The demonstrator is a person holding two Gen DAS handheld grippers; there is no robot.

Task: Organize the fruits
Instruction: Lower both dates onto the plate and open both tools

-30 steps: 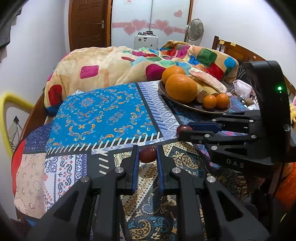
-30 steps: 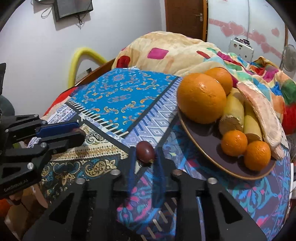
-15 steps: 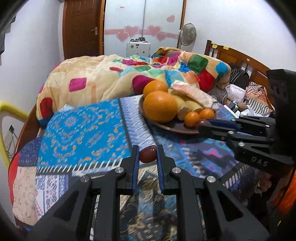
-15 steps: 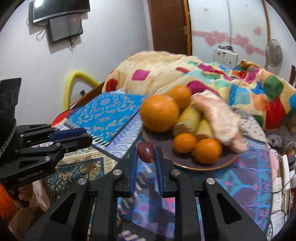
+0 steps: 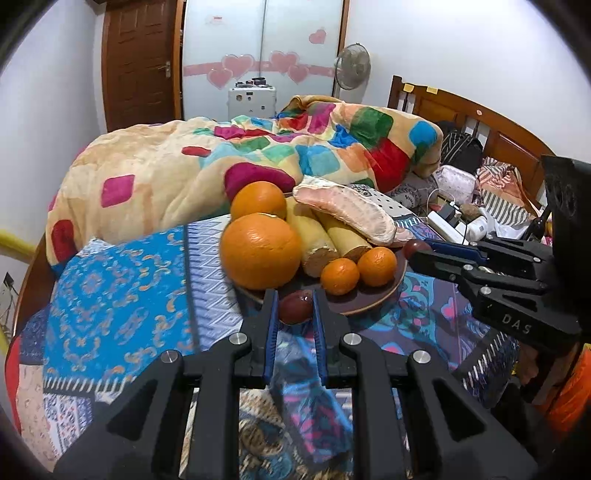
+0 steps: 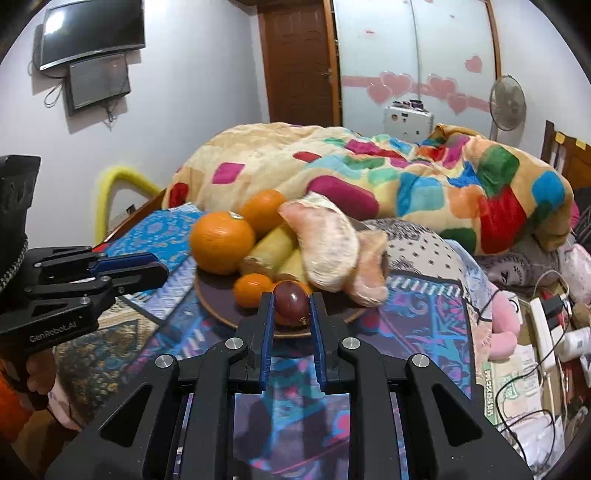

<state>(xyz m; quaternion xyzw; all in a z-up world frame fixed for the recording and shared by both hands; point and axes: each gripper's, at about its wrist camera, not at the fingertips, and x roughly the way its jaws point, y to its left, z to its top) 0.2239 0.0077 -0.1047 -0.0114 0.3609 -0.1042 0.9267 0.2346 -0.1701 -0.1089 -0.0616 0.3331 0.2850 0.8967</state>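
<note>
Both grippers clenched: left gripper (image 5: 294, 312) on a dark red fruit (image 5: 295, 311), right gripper (image 6: 291, 306) on another (image 6: 291, 303), at the plate (image 5: 373, 303) rim.

Bedroom's pretty busy. There's a big patchwork blanket (image 5: 229, 162) heaped across the far side of the bed, cream with pink, green, blue and red squares. Nearer, the bed has a blue patterned spread (image 5: 118, 280) with swirly orange motifs. Far wall has a brown wooden door (image 5: 142, 62) on the left, and beside it a white wardrobe with pink heart stickers (image 5: 266, 62). A small white box-like appliance (image 5: 252, 100) sits in front of that, and a standing fan (image 5: 352, 66) just to its right. On the right there's a wooden headboard (image 5: 472, 122) with a tangle of clothes, cables and a white power strip (image 5: 445, 225) near it. From the right-hand view, a TV (image 6: 92, 31) hangs on the left wall with a smaller dark screen (image 6: 99, 82) just under it, and a yellow curved tube (image 6: 118, 184) pokes up at the bed's left edge.
</note>
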